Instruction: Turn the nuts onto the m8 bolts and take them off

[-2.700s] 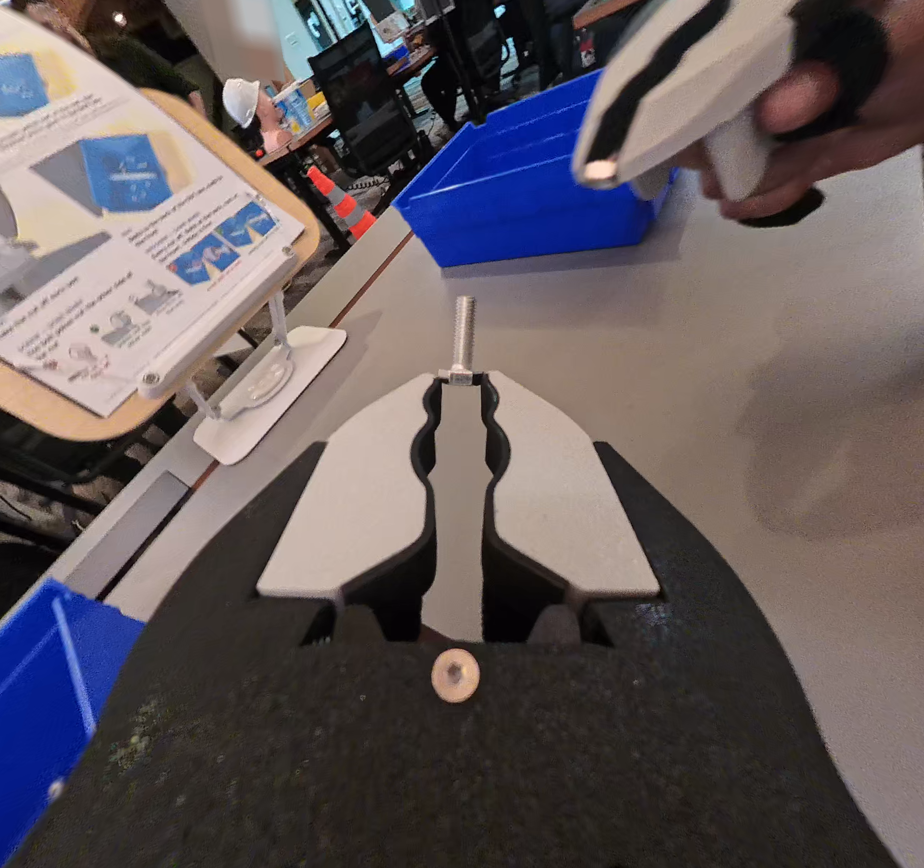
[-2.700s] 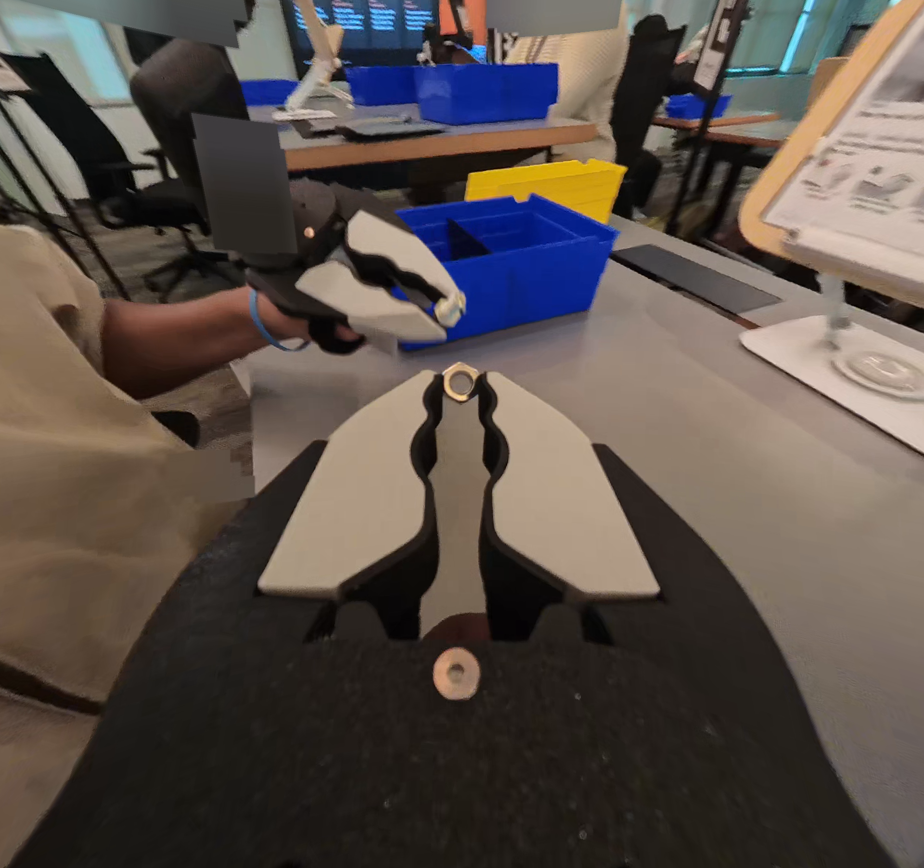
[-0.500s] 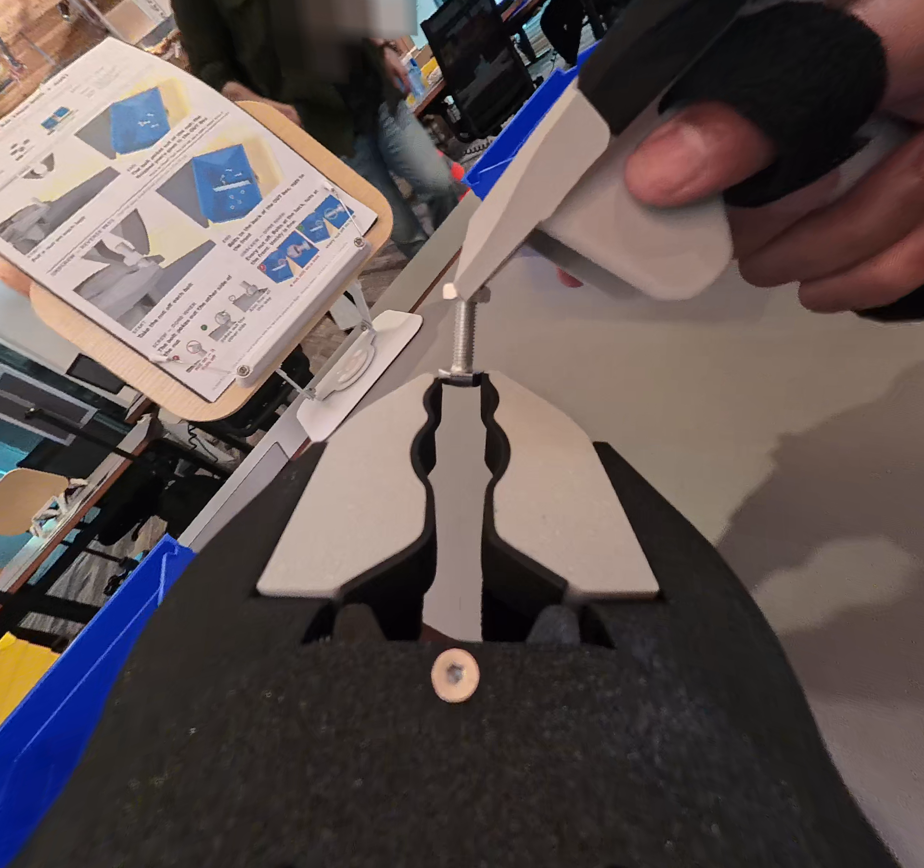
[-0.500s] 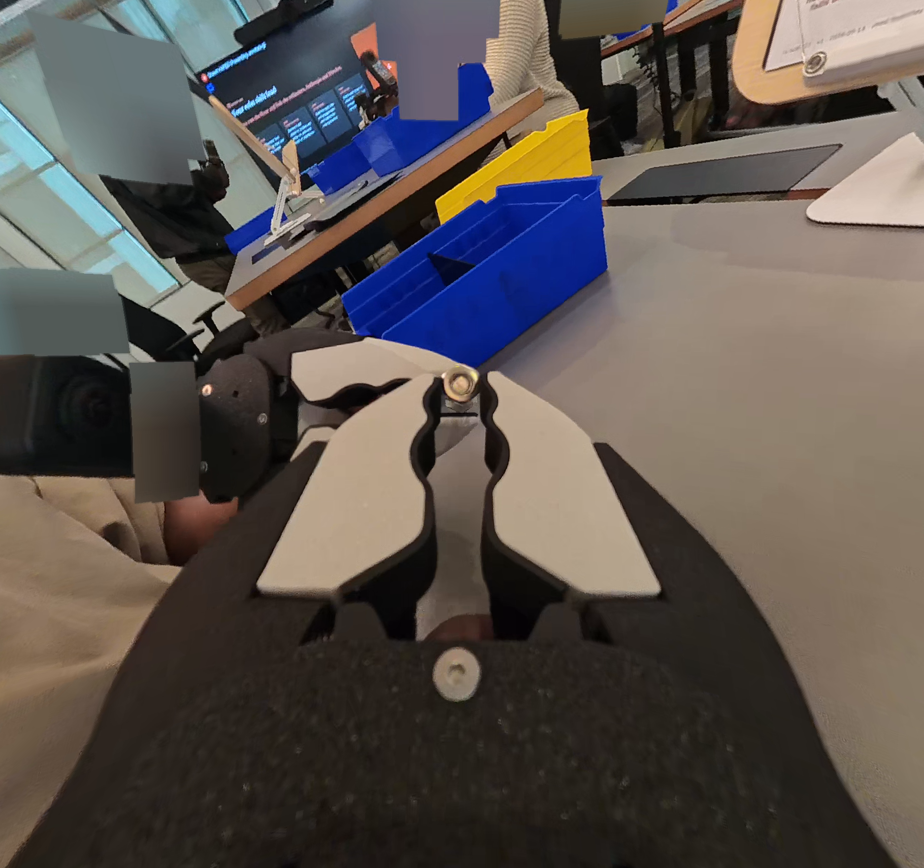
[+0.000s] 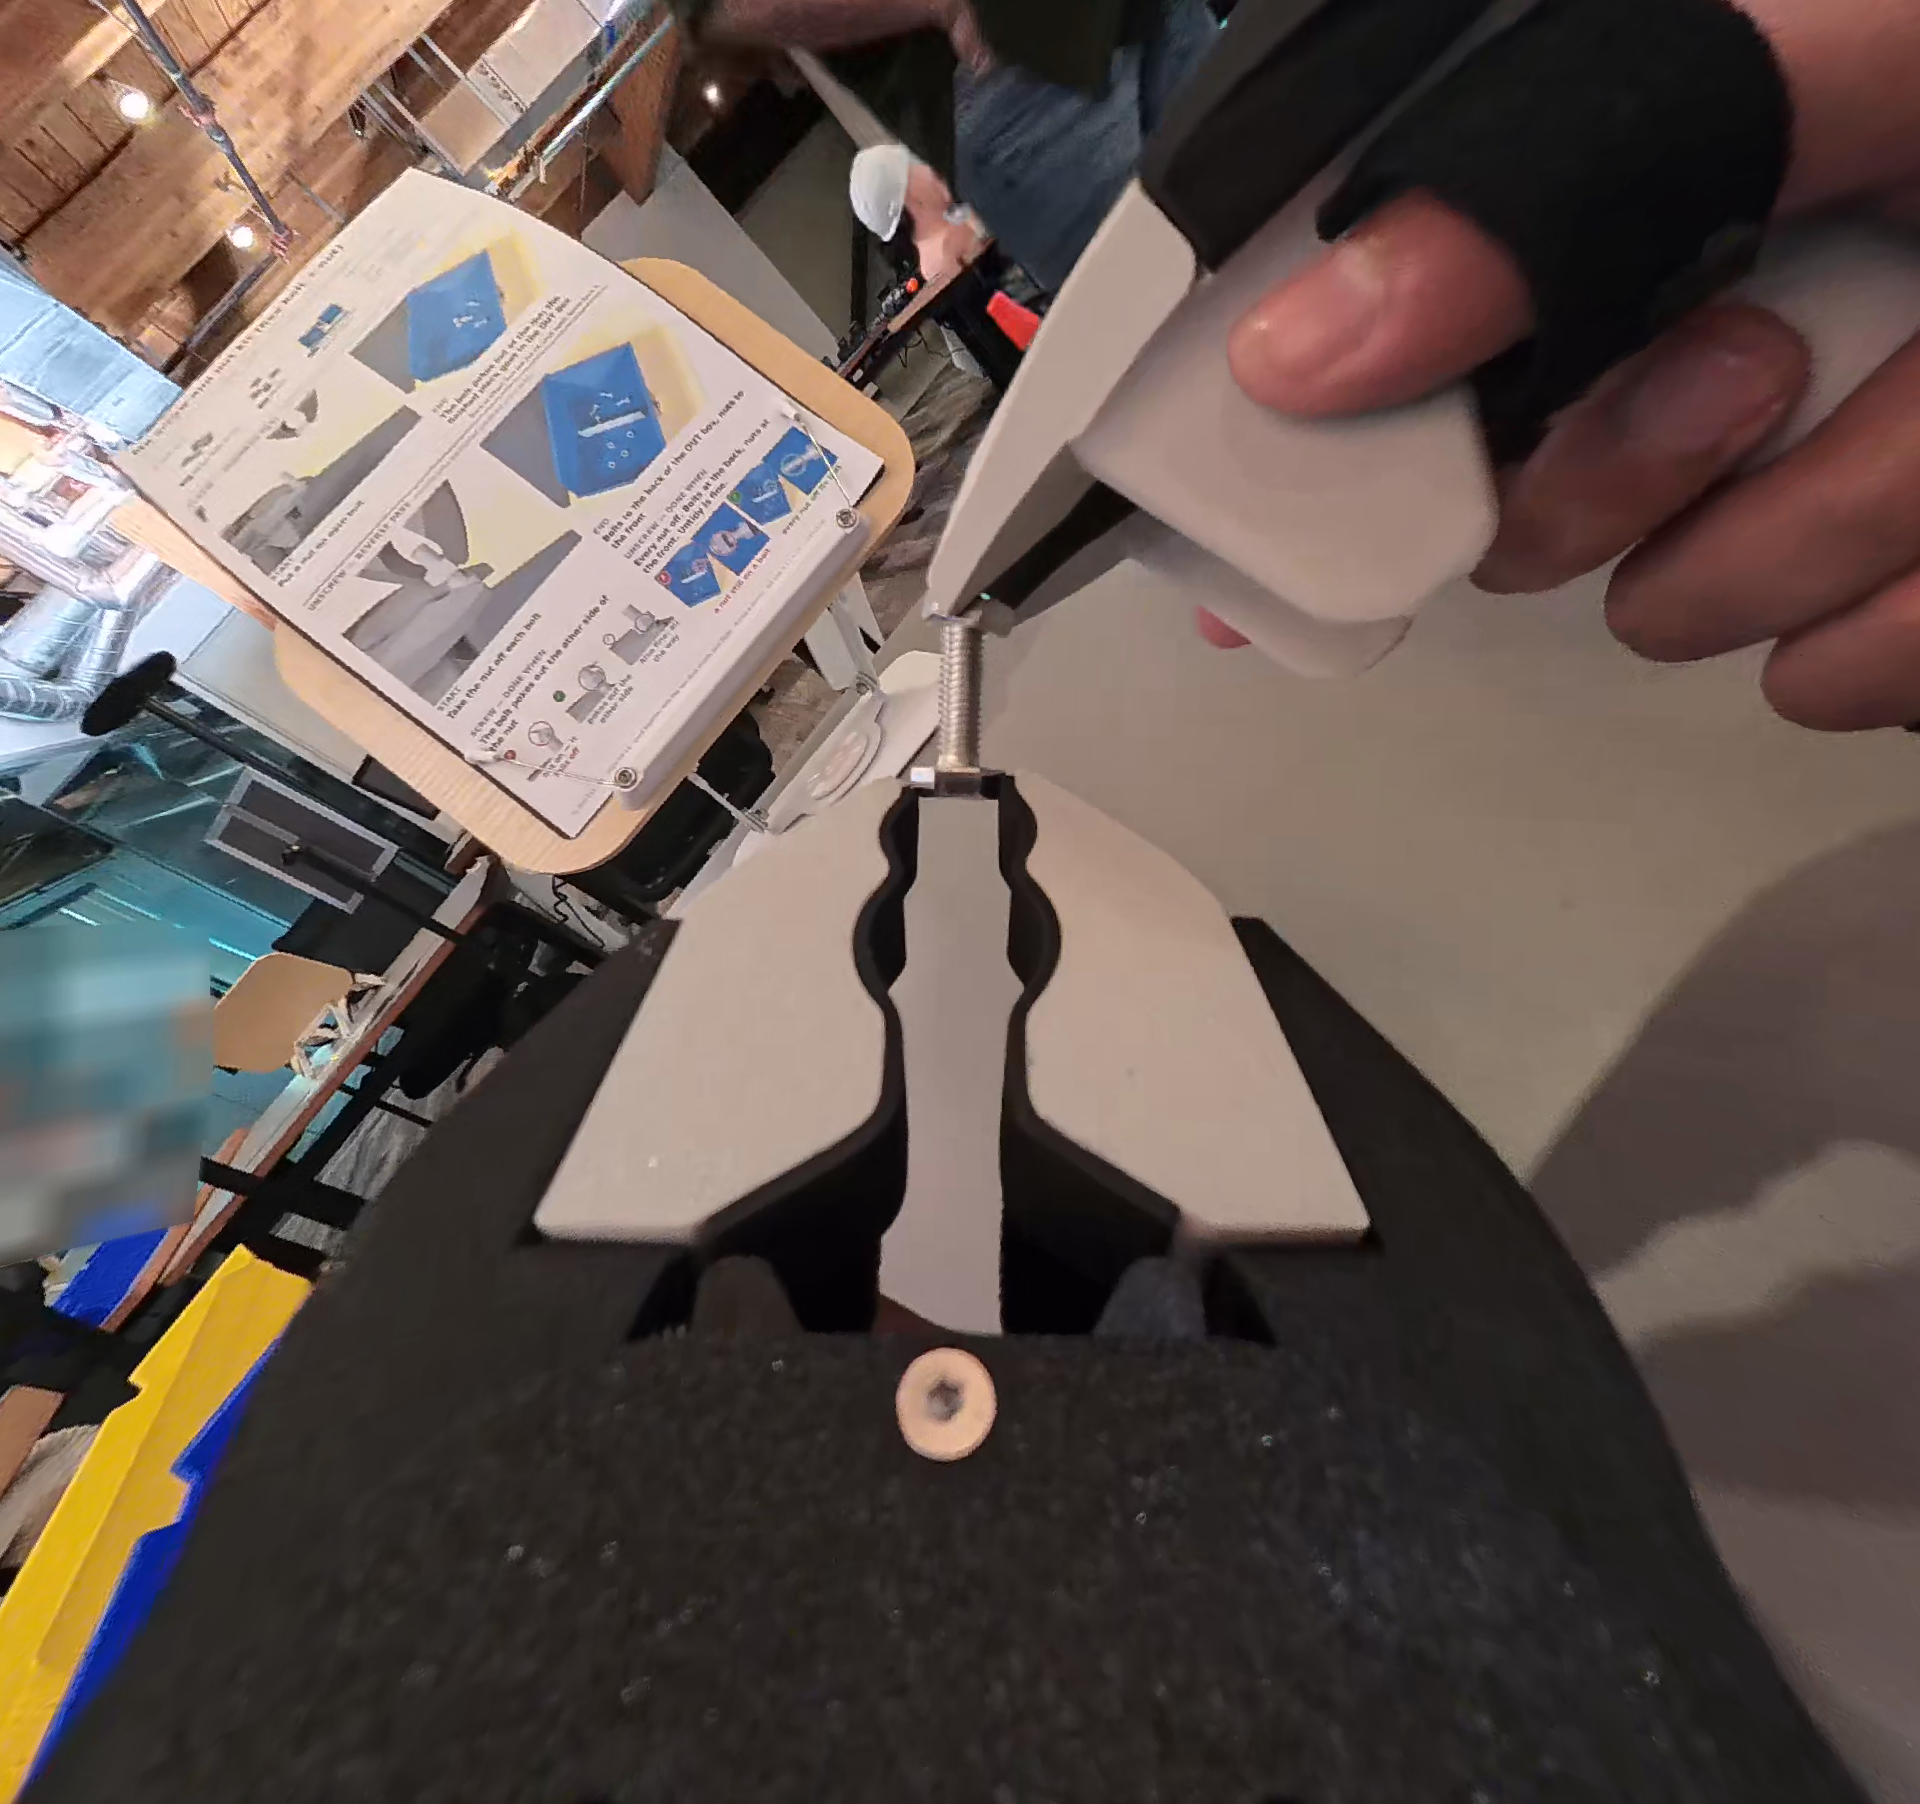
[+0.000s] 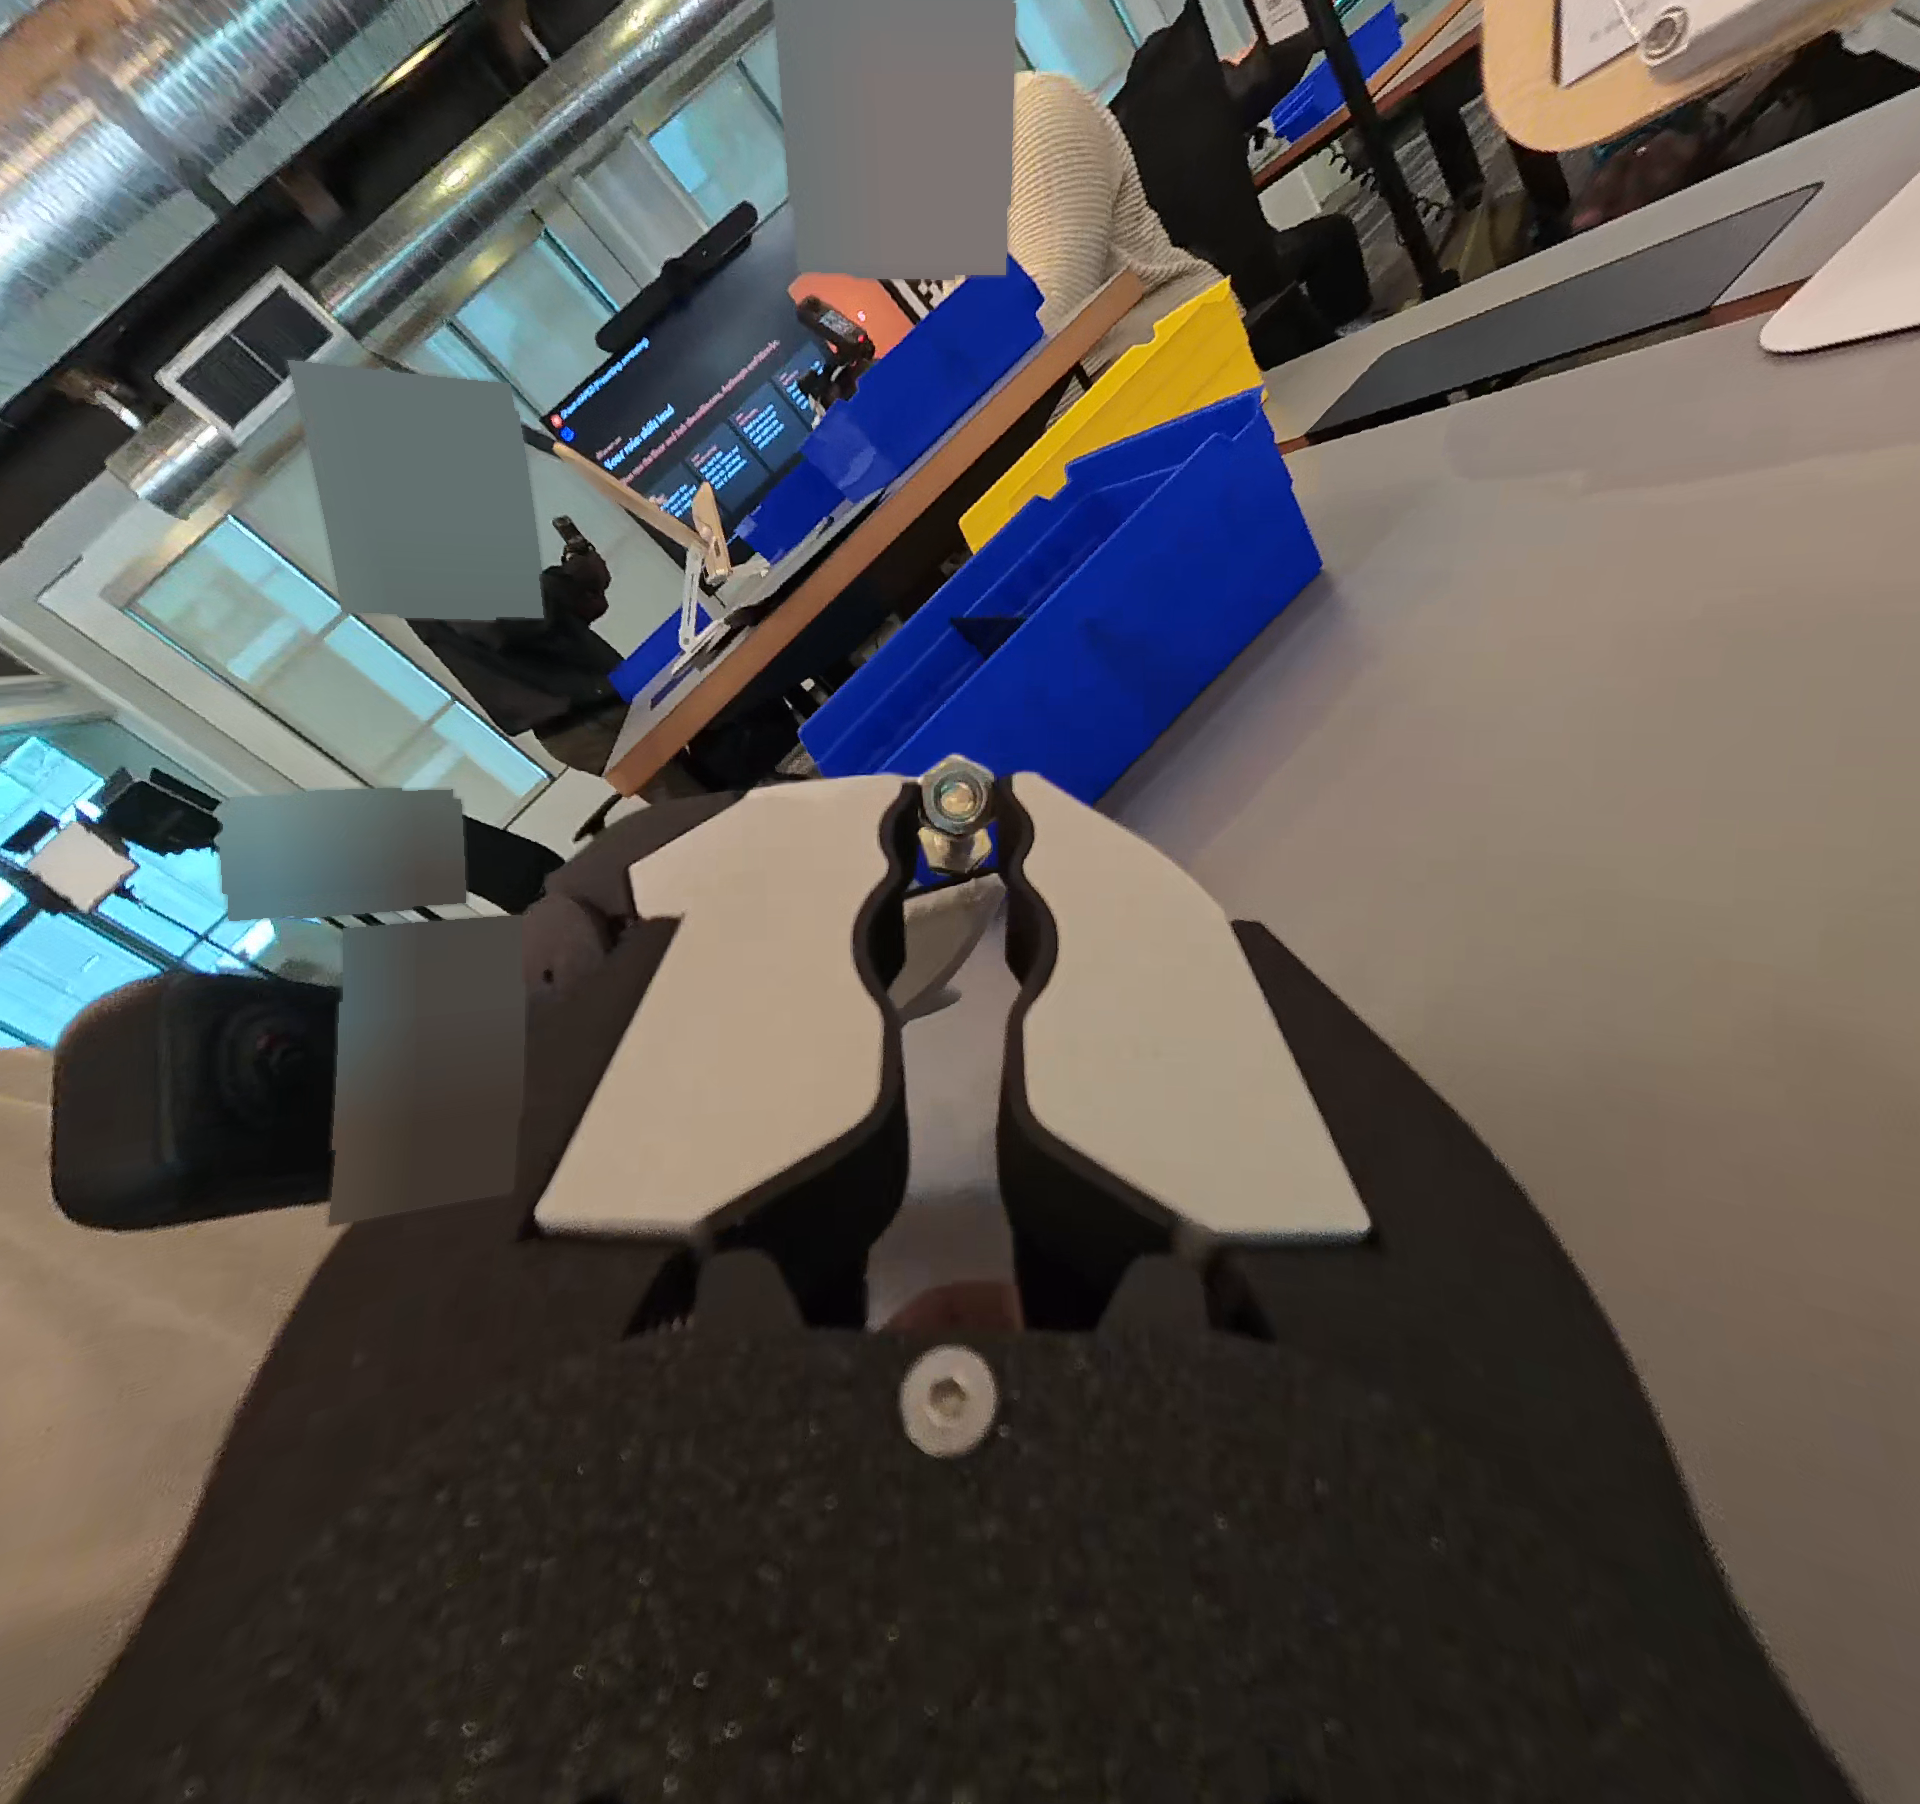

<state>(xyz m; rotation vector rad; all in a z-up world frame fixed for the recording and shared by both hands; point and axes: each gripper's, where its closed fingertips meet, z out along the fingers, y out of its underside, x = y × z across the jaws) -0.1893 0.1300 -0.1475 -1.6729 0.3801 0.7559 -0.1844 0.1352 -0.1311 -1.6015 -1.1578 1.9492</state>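
Note:
In the left wrist view my left gripper (image 5: 958,786) is shut on the hex head of a silver M8 bolt (image 5: 958,689), whose threaded shaft points away from me. The right gripper (image 5: 961,611), held by a hand, comes in from the upper right with its tips on the bolt's far end. In the right wrist view my right gripper (image 6: 954,804) is shut on a silver nut (image 6: 954,798). The bolt's end shows inside the nut, and the bolt head (image 6: 954,852) lies just behind it. The left gripper's fingers (image 6: 748,840) are partly hidden behind mine.
A grey table (image 5: 1455,923) lies under both grippers. An instruction board (image 5: 540,528) on a white stand is at the left. A blue bin (image 6: 1091,632) and a yellow bin (image 6: 1143,383) sit at the table's edge. People are in the background. My left and right fingertips are right by each other.
The right gripper has carried the nut from apart in the air onto the bolt's tip. Both grippers have rolled since half a second ago, and both stay shut.

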